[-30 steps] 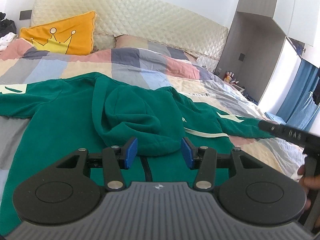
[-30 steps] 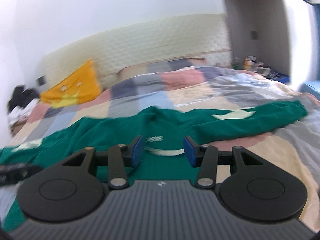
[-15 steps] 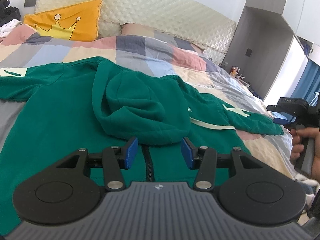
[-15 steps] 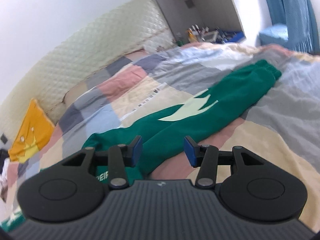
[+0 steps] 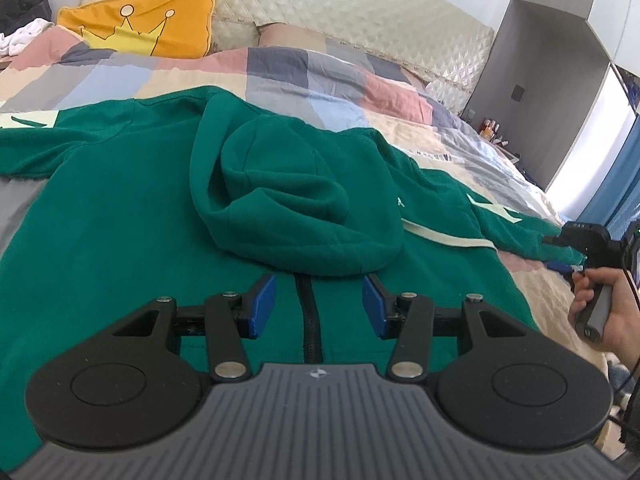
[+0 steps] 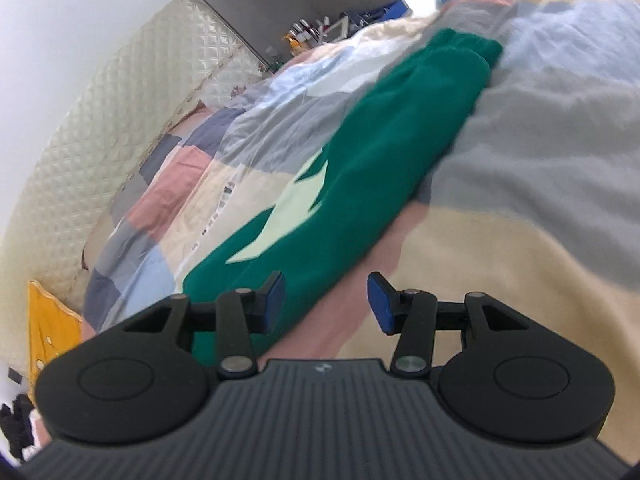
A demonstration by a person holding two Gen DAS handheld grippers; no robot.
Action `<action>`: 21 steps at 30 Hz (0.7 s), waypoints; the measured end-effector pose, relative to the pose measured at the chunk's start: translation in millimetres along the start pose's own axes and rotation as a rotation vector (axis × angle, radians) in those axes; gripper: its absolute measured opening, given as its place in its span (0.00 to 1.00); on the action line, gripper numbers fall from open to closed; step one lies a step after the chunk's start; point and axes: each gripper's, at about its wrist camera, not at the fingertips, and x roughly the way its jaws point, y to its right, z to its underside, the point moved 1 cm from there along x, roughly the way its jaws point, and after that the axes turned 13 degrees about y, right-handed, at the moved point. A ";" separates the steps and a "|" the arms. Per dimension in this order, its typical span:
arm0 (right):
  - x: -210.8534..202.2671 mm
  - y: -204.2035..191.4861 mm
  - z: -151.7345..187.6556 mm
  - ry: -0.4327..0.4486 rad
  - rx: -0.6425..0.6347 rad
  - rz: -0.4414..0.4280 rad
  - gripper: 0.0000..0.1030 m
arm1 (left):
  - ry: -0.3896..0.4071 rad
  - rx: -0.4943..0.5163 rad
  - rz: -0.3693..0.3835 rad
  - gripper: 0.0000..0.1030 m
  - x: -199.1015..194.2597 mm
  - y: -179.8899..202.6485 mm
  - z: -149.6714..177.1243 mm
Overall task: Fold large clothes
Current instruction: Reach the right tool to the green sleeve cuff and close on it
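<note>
A green fleece hoodie (image 5: pixel 120 208) lies spread face up across the bed (image 5: pixel 304 64), its soft nap showing faint creases. The hood (image 5: pixel 296 204) is flopped forward onto the chest in a rounded, slack mound, covering the top of a black zip (image 5: pixel 308 320) that runs down the middle. A pale cream stripe (image 5: pixel 444 236) crosses the chest, and angular cream patches mark both sleeves.

The left claw (image 5: pixel 318 306) hovers just above the zip below the hood, its blue pads apart and nothing between them.

The right sleeve (image 6: pixel 360 184) stretches out flat and straight over the quilt, ending in a ribbed cuff (image 6: pixel 472 46). The right claw (image 6: pixel 326 302) hangs over the sleeve's lower edge, tilted, pads apart and gripping nothing; one pad sits over green cloth, the other over the quilt. This view is blurred. In the left view, a hand (image 5: pixel 604 312) holds that claw's grey handle near the cuff.

The quilt is a thin, wrinkled patchwork of pink, grey, blue and beige squares. Behind stands a cream diamond-padded headboard (image 5: pixel 360 4), with a yellow cushion (image 5: pixel 148 26) bearing a crown outline leaning on it. Dark and white clothes (image 5: pixel 20 20) are heaped at the far left. Small bottles (image 5: pixel 490 128) crowd a bedside stand by a grey cupboard.
</note>
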 end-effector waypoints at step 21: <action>119.0 79.9 -67.8 0.115 0.403 -0.026 0.82 | -0.090 -0.057 -0.071 0.58 62.8 -20.7 7.3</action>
